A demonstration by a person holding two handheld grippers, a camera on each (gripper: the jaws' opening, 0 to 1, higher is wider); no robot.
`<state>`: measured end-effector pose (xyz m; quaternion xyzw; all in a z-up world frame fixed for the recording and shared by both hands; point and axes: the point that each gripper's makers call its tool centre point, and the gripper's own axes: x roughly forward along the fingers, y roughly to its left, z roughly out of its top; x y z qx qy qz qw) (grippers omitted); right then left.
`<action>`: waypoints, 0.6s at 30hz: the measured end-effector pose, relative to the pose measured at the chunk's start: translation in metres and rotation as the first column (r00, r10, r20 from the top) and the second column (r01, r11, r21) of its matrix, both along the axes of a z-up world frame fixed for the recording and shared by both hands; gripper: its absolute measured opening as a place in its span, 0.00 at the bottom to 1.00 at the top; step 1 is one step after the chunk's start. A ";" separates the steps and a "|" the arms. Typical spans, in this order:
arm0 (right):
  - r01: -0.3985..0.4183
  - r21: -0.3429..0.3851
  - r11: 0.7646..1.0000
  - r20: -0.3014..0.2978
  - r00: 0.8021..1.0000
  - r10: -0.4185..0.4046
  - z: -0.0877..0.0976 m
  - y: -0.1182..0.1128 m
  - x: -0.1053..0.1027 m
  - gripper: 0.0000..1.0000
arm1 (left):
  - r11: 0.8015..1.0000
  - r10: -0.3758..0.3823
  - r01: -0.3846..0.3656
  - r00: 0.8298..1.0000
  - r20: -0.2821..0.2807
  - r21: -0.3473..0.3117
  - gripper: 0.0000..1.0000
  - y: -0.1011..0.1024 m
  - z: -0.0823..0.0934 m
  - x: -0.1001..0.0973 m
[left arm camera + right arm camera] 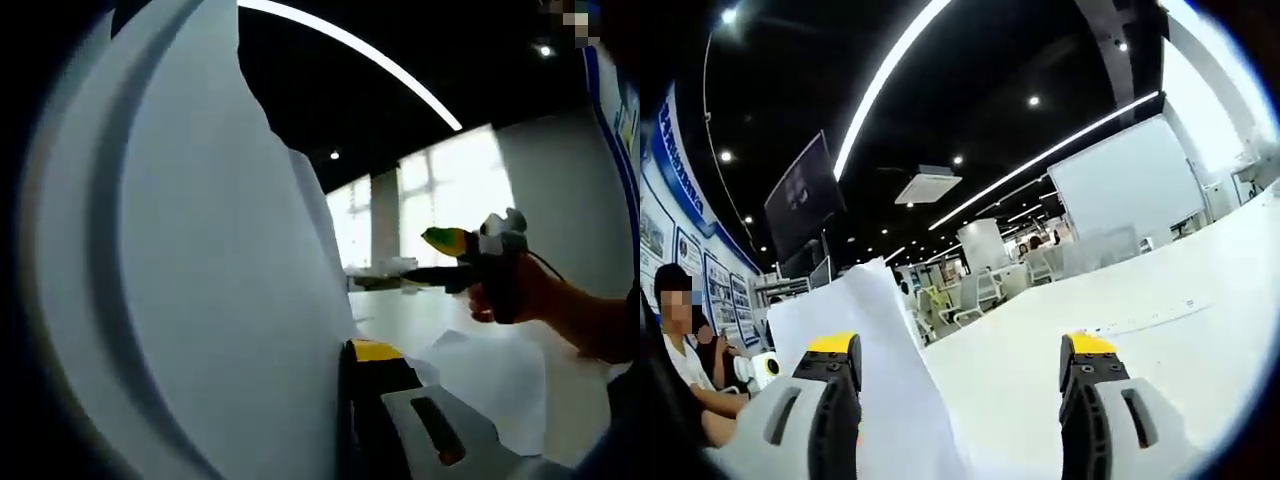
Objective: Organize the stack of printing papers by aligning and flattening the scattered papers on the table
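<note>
Two tools are in play, one per hand. In the left gripper view the left tool point(352, 420) is clenched on a stack of paper point(220, 300): the white sheets stand on edge and rise from the yellow-tipped jaw at the bottom, bulging toward the camera and covering the left half of the view. How many sheets are in the stack cannot be counted; only a ragged stepped upper edge hints at several. One more loose sheet point(495, 375) lies flat on the white desk point(420, 315) just beyond the jaw, near the desk's near edge, its lower part cut off by the tool.

Across the desk the right tool point(440, 240) shows side on, held in a person's hand point(525, 290) above the desk surface, apart from the papers. In the right gripper view the right tool point(965, 350) is released: its two yellow-tipped jaws stand wide apart with nothing between them. Behind the left jaw the same paper stack rises as one white upright sheet, its lower edge hidden by the jaw. The desk stretches away to the right.

In the background, one seated person point(680, 350) is at the far left, partly cut off, and one dark screen point(802, 195) hangs from the ceiling.
</note>
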<state>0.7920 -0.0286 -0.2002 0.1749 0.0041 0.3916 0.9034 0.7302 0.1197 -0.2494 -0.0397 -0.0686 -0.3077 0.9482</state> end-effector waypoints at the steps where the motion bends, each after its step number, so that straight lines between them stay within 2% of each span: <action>1: 0.004 0.002 1.000 -0.001 1.000 -0.004 0.000 -0.002 0.000 0.77 | 1.000 -0.001 0.001 1.000 0.000 -0.001 0.08 0.000 0.000 0.000; 9: 0.021 0.001 1.000 -0.007 1.000 -0.021 -0.006 -0.010 -0.004 0.77 | 1.000 -0.001 0.001 1.000 -0.001 -0.002 0.08 0.001 0.000 0.000; 18: 0.045 -0.007 0.999 -0.030 0.999 -0.045 -0.020 -0.023 -0.009 0.77 | 1.000 -0.002 0.002 1.000 0.000 -0.004 0.08 0.002 0.000 0.000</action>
